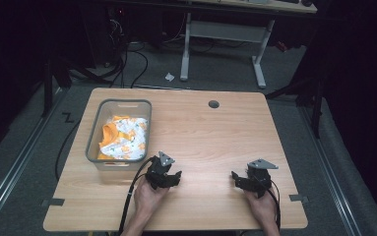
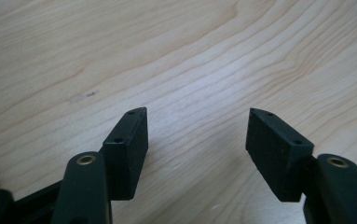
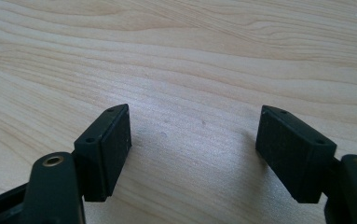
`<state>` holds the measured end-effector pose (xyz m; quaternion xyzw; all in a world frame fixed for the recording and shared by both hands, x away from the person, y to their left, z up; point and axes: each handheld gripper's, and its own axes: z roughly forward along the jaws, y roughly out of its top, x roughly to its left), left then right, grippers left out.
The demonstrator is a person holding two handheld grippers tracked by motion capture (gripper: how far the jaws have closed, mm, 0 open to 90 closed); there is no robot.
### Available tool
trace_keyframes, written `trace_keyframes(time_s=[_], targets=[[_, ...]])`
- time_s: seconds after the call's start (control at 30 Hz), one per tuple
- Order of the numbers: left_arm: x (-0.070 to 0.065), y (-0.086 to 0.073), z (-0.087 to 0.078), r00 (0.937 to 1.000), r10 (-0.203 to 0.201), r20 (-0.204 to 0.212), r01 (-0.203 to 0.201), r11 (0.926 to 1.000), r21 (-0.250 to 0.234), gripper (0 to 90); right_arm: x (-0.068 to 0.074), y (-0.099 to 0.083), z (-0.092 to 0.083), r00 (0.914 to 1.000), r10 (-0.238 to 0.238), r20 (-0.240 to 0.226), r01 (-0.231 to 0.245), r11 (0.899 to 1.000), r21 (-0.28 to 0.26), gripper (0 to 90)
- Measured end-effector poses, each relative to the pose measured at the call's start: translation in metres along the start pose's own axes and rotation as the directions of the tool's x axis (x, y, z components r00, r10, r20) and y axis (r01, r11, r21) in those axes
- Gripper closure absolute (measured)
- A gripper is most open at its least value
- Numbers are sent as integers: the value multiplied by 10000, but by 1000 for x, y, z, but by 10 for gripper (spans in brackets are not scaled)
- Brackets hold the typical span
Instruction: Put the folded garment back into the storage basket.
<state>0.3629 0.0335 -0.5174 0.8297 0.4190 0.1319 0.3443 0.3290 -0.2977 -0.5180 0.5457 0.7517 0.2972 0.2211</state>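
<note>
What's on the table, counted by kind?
Grey plastic bin: 1
Orange and white patterned cloth lying in the bin: 1
Handheld grippers, both with jaws open and nothing between them: 2, left gripper, right gripper
Total: 4

High overhead; gripper views close above table [image 1: 210,132]

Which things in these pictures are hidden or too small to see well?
- Cloth: in the high view, the grey bin walls hide its lower folds; its kind and orange print are too small to tell.
- Left gripper and right gripper: in the high view, the fingertips are small and dark; the gripper views show both open over bare table.
</note>
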Motion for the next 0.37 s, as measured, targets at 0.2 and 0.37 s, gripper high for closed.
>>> trace_keyframes(time_s=[0.2,0.37], targets=[[-5,-9,1,9994,55,-333,-76,9979,-636,346,0,0,0,10000,-2,3,2,10000,-1,268],[-5,-9,2,9994,21,-348,-42,9981,-621,332,0,0,0,10000,-6,2,6,10000,-3,268]])
